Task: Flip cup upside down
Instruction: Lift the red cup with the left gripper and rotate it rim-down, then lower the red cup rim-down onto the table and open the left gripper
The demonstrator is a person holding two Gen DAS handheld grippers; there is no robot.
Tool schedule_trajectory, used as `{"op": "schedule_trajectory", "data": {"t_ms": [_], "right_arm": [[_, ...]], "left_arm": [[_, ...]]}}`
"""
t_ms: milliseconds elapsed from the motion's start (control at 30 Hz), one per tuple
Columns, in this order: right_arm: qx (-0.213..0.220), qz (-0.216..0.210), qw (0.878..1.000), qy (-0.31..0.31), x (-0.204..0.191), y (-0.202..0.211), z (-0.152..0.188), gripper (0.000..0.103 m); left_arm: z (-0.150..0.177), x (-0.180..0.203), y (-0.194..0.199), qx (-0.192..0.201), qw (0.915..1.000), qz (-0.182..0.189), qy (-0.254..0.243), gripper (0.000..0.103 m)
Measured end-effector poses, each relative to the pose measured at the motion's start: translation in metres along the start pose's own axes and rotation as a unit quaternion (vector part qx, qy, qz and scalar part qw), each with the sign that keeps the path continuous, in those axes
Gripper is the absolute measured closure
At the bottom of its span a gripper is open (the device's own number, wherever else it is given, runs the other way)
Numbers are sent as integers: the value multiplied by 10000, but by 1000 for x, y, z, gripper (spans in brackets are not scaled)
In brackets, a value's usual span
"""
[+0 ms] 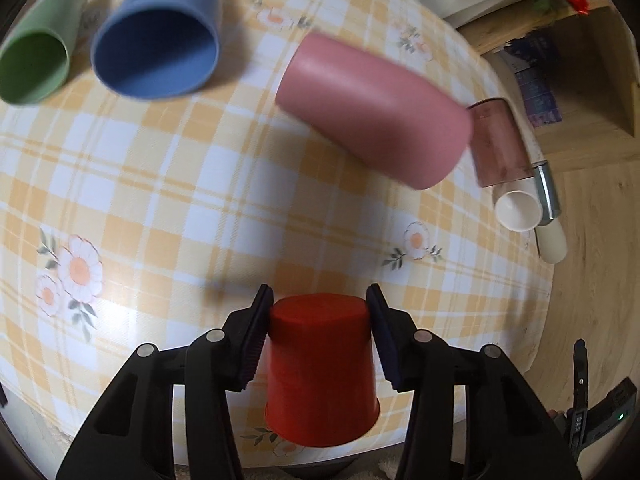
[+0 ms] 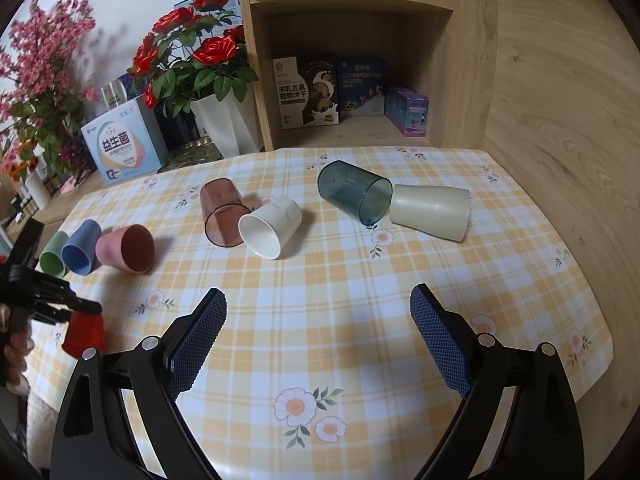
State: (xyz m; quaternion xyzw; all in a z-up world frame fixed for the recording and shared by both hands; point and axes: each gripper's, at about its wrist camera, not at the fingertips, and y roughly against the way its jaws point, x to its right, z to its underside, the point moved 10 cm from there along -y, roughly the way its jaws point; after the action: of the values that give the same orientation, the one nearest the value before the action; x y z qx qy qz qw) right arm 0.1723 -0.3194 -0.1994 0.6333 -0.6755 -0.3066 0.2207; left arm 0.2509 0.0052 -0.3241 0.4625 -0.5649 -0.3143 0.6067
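Note:
My left gripper (image 1: 319,312) is shut on a red cup (image 1: 320,368) near its closed base. The cup hangs mouth-down near the table's front edge; I cannot tell if its rim touches the table. It also shows in the right wrist view (image 2: 84,334), at the far left, held by the left gripper (image 2: 86,310). My right gripper (image 2: 318,320) is open and empty above the checked tablecloth (image 2: 320,280).
Several cups lie on their sides: green (image 2: 54,254), blue (image 2: 82,246), pink (image 2: 128,248), clear brown (image 2: 222,212), white (image 2: 272,226), dark teal (image 2: 354,196), cream (image 2: 432,210). A shelf unit (image 2: 360,60), flowers (image 2: 192,56) and boxes stand behind the table.

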Motion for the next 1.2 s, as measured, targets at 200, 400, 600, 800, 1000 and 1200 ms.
{"op": "schedule_trajectory", "data": {"t_ms": [200, 400, 600, 800, 1000, 1200], "right_arm": [[-31, -20, 10000, 0, -1, -2, 2, 13], [-30, -27, 10000, 44, -5, 0, 3, 13], [-36, -35, 10000, 47, -7, 2, 3, 13], [-47, -31, 10000, 12, -4, 2, 3, 13], [-48, -37, 10000, 8, -3, 2, 3, 13], [-6, -39, 10000, 28, -5, 10, 1, 13]], "left_arm": [[-5, 8, 32, 772, 9936, -413, -713, 57], [-5, 13, 47, 1470, 9813, -692, -1030, 57], [-9, 19, 54, 2052, 9680, -823, -1191, 57], [-4, 19, 53, 2668, 9517, -915, -1217, 57], [9, 22, 44, 2765, 9467, -1011, -1308, 56], [23, 20, 35, 2418, 9543, -1183, -1296, 54]]}}
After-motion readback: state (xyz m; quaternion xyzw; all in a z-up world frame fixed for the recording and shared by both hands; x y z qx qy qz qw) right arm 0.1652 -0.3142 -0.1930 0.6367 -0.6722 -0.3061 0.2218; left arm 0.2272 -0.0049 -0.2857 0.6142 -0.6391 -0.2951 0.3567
